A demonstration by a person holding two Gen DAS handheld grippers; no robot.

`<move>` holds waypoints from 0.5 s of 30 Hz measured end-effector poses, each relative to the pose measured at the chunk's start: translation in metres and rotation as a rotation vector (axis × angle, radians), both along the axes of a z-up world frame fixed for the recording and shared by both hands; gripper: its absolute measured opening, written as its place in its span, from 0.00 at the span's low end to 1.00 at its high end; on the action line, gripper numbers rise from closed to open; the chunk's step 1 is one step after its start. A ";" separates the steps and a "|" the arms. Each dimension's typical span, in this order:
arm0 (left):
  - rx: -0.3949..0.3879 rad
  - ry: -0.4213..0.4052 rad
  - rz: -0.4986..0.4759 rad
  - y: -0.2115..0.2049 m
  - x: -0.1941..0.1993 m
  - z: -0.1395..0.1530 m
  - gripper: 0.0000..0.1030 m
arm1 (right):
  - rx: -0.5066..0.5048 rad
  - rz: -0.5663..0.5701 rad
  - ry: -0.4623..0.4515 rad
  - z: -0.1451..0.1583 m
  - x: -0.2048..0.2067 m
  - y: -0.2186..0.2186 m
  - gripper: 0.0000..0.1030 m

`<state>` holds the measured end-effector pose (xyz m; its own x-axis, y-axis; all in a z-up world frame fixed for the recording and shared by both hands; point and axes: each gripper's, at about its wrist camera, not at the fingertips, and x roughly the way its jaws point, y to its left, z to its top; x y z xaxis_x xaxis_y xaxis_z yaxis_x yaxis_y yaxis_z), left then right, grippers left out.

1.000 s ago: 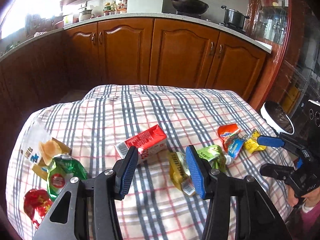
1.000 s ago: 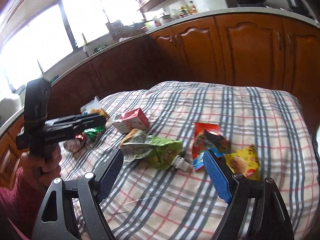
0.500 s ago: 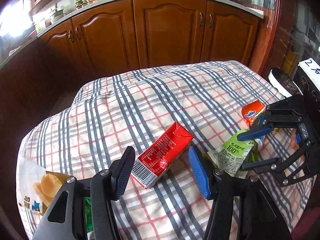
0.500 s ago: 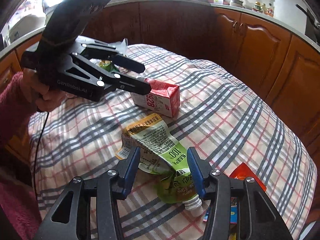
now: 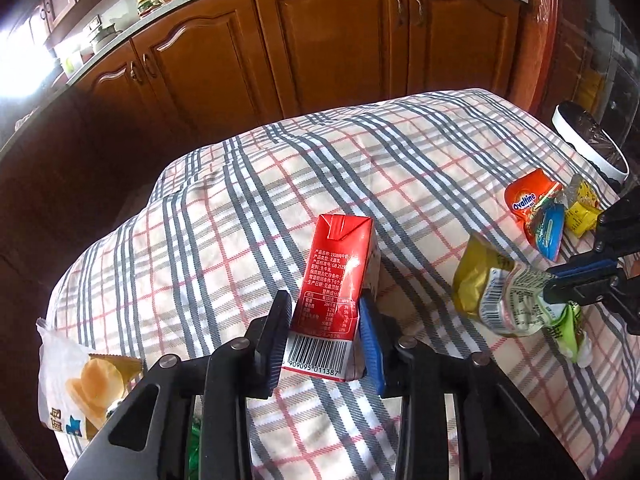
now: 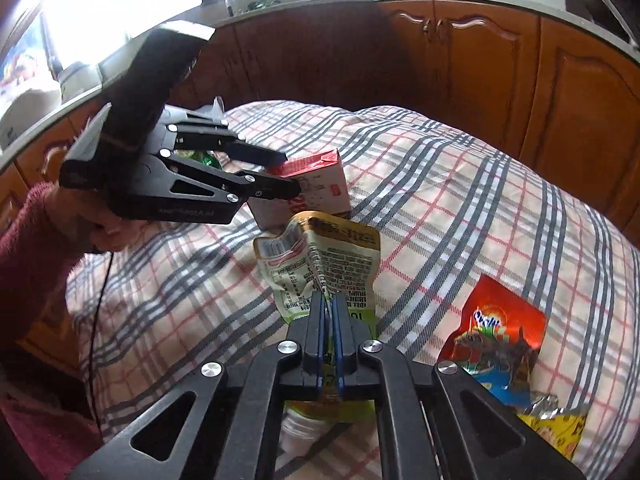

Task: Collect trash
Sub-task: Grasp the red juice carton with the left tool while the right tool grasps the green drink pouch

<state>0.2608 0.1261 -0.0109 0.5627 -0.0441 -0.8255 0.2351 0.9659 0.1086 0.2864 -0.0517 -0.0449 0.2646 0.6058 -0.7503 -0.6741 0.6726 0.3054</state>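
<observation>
A red milk carton point(image 5: 336, 272) lies on the checked tablecloth point(image 5: 400, 160). My left gripper point(image 5: 324, 312) straddles its barcode end, jaws closing, and both pads touch its sides. From the right wrist view the same left gripper point(image 6: 292, 174) reaches the carton point(image 6: 320, 184) from the left, held by a hand in a red sleeve. My right gripper point(image 6: 328, 304) is shut on a crumpled green and yellow drink pouch point(image 6: 320, 256). In the left wrist view the pouch point(image 5: 500, 296) hangs pinched in the right gripper point(image 5: 556, 284), its far end raised off the cloth.
An orange Ovaltine wrapper point(image 5: 528, 200) and a yellow wrapper point(image 5: 580, 208) lie at the cloth's right side. A chip bag point(image 5: 80, 384) sits at the left edge. A white bin point(image 5: 588, 148) stands beyond the right edge. Wooden cabinets point(image 5: 328, 40) run behind.
My left gripper came down over the red carton and narrowed onto its sides. The right gripper shut on the drink pouch, which now crumples upward from the cloth.
</observation>
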 end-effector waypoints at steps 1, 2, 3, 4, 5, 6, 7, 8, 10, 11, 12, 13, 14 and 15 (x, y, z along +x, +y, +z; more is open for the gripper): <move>-0.003 -0.002 0.005 -0.002 -0.003 0.000 0.31 | 0.031 -0.023 0.012 0.003 -0.003 -0.006 0.02; -0.013 -0.007 0.014 -0.004 -0.006 0.000 0.31 | 0.063 -0.051 0.027 0.005 -0.006 -0.014 0.02; -0.032 -0.010 0.025 -0.006 -0.010 0.002 0.30 | 0.092 -0.075 0.040 0.007 -0.008 -0.021 0.02; -0.055 -0.016 0.035 -0.006 -0.015 0.005 0.30 | 0.122 -0.105 0.050 0.009 -0.011 -0.029 0.02; -0.085 -0.027 0.042 -0.008 -0.020 0.009 0.30 | 0.147 -0.133 0.055 0.011 -0.014 -0.038 0.02; -0.115 -0.040 0.048 -0.010 -0.026 0.014 0.30 | 0.167 -0.153 0.057 0.012 -0.016 -0.045 0.02; -0.150 -0.056 0.054 -0.014 -0.032 0.018 0.30 | 0.189 -0.183 0.060 0.014 -0.019 -0.055 0.02; -0.181 -0.069 0.055 -0.018 -0.037 0.023 0.30 | 0.205 -0.208 0.063 0.016 -0.021 -0.063 0.02; -0.234 -0.095 0.061 -0.026 -0.046 0.029 0.30 | 0.238 -0.265 0.052 0.021 -0.029 -0.085 0.02; -0.258 -0.103 0.063 -0.031 -0.050 0.031 0.30 | 0.247 -0.286 0.049 0.022 -0.030 -0.093 0.02; -0.284 -0.110 0.065 -0.036 -0.055 0.033 0.30 | 0.259 -0.317 0.044 0.024 -0.034 -0.104 0.02; -0.309 -0.117 0.067 -0.042 -0.057 0.034 0.30 | 0.264 -0.341 0.038 0.026 -0.037 -0.113 0.02; -0.335 -0.124 0.066 -0.050 -0.060 0.035 0.30 | 0.270 -0.366 0.033 0.027 -0.040 -0.123 0.02; -0.356 -0.128 0.066 -0.056 -0.063 0.036 0.29 | 0.274 -0.384 0.032 0.027 -0.042 -0.130 0.02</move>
<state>0.1979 0.0698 0.0252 0.6710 -0.2761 -0.6881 0.1778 0.9609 -0.2122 0.2442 -0.1818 -0.0176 0.4875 0.6458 -0.5876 -0.3799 0.7628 0.5232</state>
